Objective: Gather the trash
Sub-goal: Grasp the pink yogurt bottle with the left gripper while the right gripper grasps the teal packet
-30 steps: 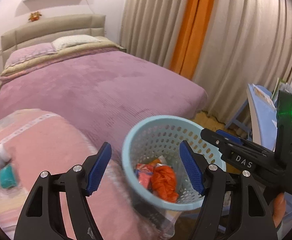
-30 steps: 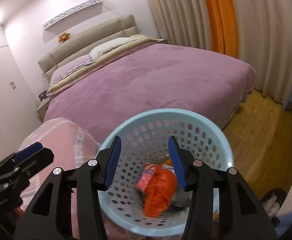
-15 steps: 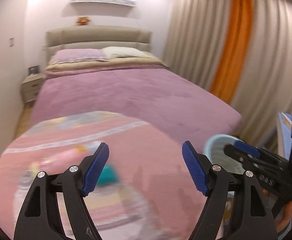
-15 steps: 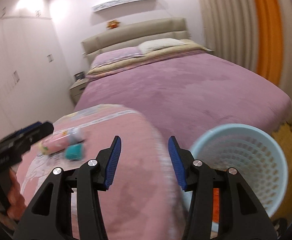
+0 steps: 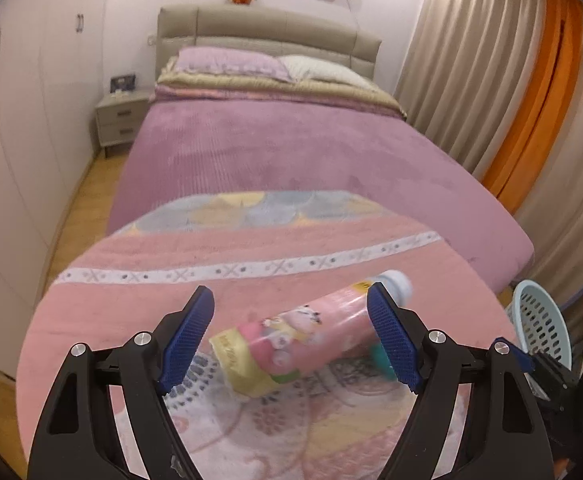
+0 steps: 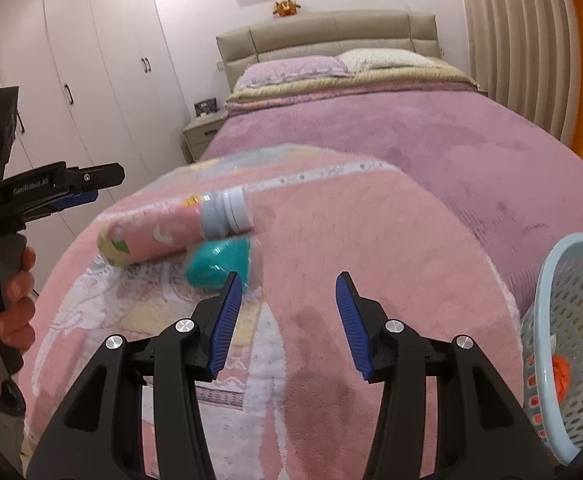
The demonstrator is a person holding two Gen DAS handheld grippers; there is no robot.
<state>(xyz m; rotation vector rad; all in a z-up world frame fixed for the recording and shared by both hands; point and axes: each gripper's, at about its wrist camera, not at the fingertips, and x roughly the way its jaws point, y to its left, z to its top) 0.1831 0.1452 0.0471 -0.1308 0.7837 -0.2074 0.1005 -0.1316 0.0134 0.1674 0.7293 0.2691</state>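
Pink bottle (image 5: 311,336) and teal wrapper (image 6: 219,260) now face both empty grippers, swung from the basket (image 6: 571,344); left gripper (image 5: 291,344) widening, right gripper (image 6: 287,320) part-spread.

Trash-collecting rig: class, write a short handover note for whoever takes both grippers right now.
Left gripper: empty, jaws opening, lined up over the pink cartoon-printed bottle with a grey cap.
Right gripper: open, empty, just right of the crumpled teal wrapper.
Both items lie touching on the pink patterned blanket.
Done: orange and red scraps already in the pale blue perforated plastic basket.
Left: grasp the bottle and wrapper, drop them in the basket.
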